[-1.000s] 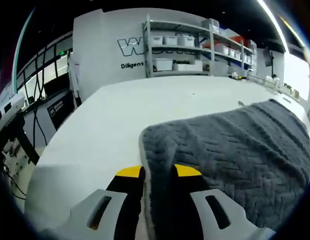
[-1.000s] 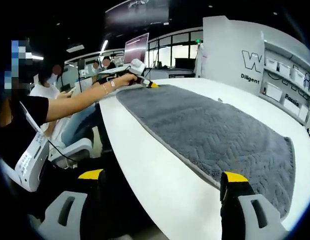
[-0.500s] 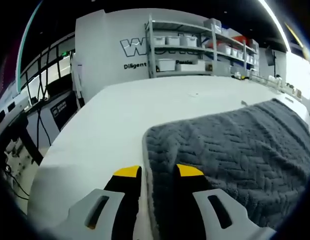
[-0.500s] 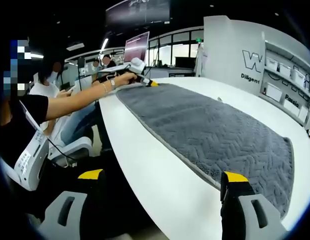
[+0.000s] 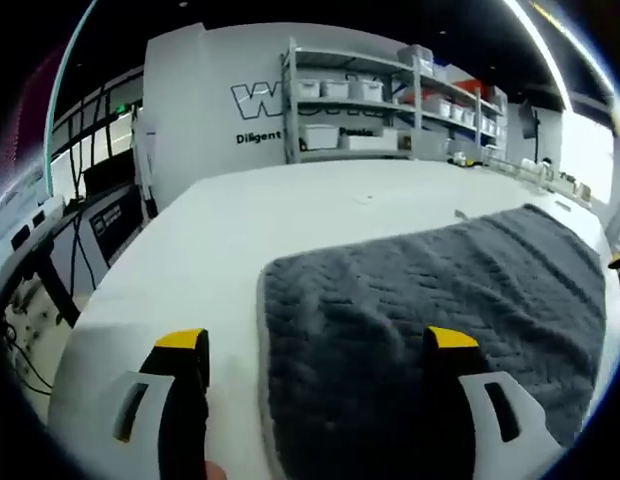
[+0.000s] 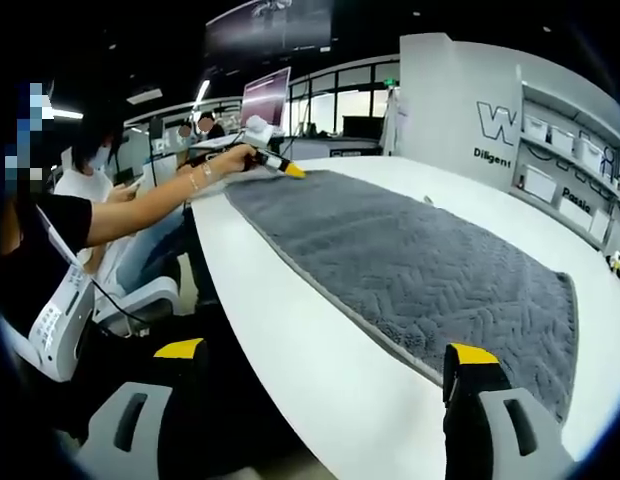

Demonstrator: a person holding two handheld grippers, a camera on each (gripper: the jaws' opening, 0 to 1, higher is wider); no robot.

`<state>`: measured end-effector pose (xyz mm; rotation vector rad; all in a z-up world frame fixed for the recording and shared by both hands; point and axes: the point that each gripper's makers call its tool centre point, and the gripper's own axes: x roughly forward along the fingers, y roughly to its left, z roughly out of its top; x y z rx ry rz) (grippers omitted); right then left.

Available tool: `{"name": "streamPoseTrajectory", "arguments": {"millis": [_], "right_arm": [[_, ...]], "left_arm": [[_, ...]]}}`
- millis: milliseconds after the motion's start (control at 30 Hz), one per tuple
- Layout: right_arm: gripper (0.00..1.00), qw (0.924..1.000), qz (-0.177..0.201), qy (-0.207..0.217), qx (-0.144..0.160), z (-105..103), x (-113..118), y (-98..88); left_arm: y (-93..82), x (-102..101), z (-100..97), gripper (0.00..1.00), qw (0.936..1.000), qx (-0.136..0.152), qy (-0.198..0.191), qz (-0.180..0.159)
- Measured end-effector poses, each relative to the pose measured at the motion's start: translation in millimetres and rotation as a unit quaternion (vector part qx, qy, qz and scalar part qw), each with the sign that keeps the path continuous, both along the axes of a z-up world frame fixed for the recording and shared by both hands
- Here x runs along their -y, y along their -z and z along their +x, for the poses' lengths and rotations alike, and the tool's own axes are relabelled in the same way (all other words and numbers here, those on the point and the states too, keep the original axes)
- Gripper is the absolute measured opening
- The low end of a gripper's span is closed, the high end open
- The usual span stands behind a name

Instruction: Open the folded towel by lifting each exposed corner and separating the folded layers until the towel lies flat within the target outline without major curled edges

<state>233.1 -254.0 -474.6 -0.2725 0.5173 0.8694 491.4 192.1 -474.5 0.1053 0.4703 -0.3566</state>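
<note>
In the left gripper view, the left tool (image 5: 315, 365) was wide open w/ nothing in it. Its yellow-tipped jaws stood far apart, one over the bare white surface (image 5: 190, 260), one over the gray towel (image 5: 430, 290). The towel's rounded corner lay flat on the surface between the jaws.

In the right gripper view, the right tool (image 6: 330, 360) was also wide open & held nothing. One jaw hung off the surface edge, the other sat near the towel's near end. The towel (image 6: 410, 260) lay spread out long & flat on the surface. At its far corner, a hand (image 6: 218, 162) held the left tool, tips just by the towel edge; can't tell if touching.

Farther back, a metal shelf (image 5: 375, 105) held white bins (image 5: 325, 133). What was in them was too small to tell. The white wall (image 5: 205, 110) had a big dark "W" & under it the word "Diligent". More letters were hidden by the shelf.
</note>
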Motion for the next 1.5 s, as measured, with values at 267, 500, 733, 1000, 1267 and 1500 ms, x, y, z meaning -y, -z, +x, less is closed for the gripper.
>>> {"name": "streamPoseTrajectory", "arguments": {"millis": [267, 500, 733, 1000, 1267, 1500], "right_arm": [[0.99, 0.9999, 0.003, 0.013, 0.006, 2.9, 9.0, -5.7], [0.99, 0.9992, 0.005, 0.038, 0.011, 9.1, 26.1, -12.8], [0.98, 0.9969, -0.004, 0.077, 0.018, 15.3, 49.7, -15.7], [0.89, 0.9933, 0.005, 0.112, 0.027, 19.5, 73.2, -23.4], [0.65, 0.9855, 0.016, 0.165, 0.039, 37.7, 112.4, -33.4], [0.32, 0.9752, -0.028, 0.217, 0.03, 64.8, 157.0, -12.8]], "left_arm": [[-7.8, 27.4, -38.6, 0.99, 0.9976, 0.009, 0.069, -0.002], [-10.3, 37.0, -73.1, 0.99, 0.995, 0.01, 0.099, 0.014], [-11.0, 58.5, -123.3, 0.99, 0.9894, 0.004, 0.144, -0.019], [-8.9, 57.9, -164.2, 0.99, 0.987, 0.004, 0.16, -0.018], [-10.0, 50.7, -185.0, 0.99, 0.9877, 0.009, 0.156, -0.009], [-8.5, 48.8, -192.2, 0.99, 0.9885, 0.008, 0.151, -0.005]]}}
